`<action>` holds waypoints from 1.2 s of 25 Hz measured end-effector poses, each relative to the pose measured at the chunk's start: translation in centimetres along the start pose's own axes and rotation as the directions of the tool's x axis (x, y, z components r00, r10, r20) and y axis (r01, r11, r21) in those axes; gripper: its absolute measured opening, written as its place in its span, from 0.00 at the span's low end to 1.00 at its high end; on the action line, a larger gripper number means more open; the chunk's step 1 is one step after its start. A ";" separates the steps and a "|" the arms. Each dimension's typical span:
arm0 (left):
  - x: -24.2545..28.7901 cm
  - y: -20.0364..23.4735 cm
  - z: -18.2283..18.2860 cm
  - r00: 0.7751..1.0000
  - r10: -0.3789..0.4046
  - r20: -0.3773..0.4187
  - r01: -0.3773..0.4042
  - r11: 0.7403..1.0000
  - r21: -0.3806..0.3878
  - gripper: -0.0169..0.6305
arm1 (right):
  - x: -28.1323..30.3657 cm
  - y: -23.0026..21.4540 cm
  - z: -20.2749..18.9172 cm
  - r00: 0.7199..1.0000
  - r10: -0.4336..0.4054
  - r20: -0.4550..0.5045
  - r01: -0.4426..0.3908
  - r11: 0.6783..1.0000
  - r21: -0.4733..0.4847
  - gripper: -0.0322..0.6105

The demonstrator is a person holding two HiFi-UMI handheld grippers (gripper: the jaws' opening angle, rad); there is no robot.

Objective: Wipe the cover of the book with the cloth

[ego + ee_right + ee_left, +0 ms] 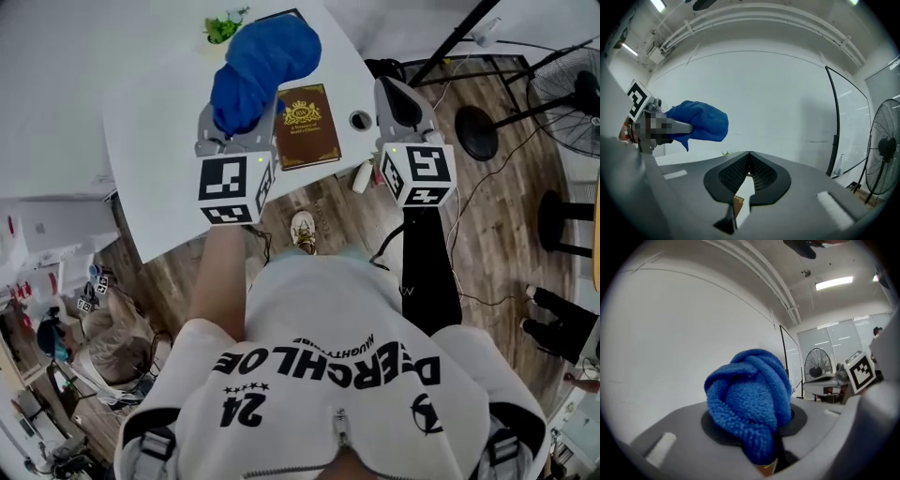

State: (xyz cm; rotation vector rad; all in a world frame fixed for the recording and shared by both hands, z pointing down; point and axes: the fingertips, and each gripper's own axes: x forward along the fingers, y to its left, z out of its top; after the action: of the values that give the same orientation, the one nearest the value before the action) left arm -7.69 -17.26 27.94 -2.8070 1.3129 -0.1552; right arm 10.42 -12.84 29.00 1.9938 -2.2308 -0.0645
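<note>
Cloth first: fluffy blue fleece cloth [749, 399] wadded into a fat knot, pinched in the left gripper [236, 131], jaws clamped on the lower end of the wad. Held up above the white tabletop [155, 112], left of and beyond the book, overlapping its far left corner from the head view. Can't tell whether actually touching the cover.

Book next: dark brown hardcover book with a gold crest and gold lettering [306, 125], lying flat and closed near the front edge of the table, cover facing up, between the 2 grippers.

Other side: right gripper [749, 153] pinched closed, tips meeting, nothing in between. Just a sliver of table and a brown book corner peeking through the gap lower down. Hovering just right of the book, near the table's edge.

Also around:
- small green leafy plant [223, 26] at the far side of the table, behind the cloth
- little dark ring-shaped thing [360, 119] just right of the book
- black standing fan [570, 89] off to the right on the wood plank floor [497, 216]
</note>
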 end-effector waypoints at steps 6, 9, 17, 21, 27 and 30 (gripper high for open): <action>2.0 2.0 -1.0 1.000 -0.010 -0.024 0.009 1.000 -0.015 0.34 | 3.3 0.9 0.2 1.000 0.015 0.003 -0.015 1.000 -0.010 0.05; 2.8 2.7 -1.1 1.000 -0.010 -0.026 0.009 1.000 -0.016 0.34 | 4.3 0.8 0.1 1.000 0.017 0.006 -0.017 1.000 -0.008 0.05; 4.9 3.6 -1.7 0.998 0.020 -0.052 -0.021 1.000 -0.012 0.34 | 7.0 -0.2 -0.3 0.998 0.058 0.005 -0.058 0.998 -0.007 0.05; 6.1 3.7 -1.5 0.996 0.050 -0.071 -0.050 0.999 -0.003 0.34 | 8.8 -1.2 -0.2 0.995 0.096 0.010 -0.096 0.995 -0.003 0.05; 8.5 2.8 -3.1 0.986 0.064 -0.153 -0.063 0.998 0.009 0.34 | 11.5 -2.5 0.0 0.987 0.162 0.025 -0.162 0.987 0.002 0.05; 9.9 1.7 -5.7 0.973 0.050 -0.224 -0.048 0.999 0.014 0.33 | 12.5 -3.2 -0.8 0.982 0.186 0.023 -0.187 0.982 0.007 0.05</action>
State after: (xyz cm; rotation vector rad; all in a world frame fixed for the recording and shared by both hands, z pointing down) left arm -3.29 -25.87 34.23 -2.8136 1.4182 -0.4882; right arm 12.36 -25.55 30.44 1.7863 -2.4238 -0.0557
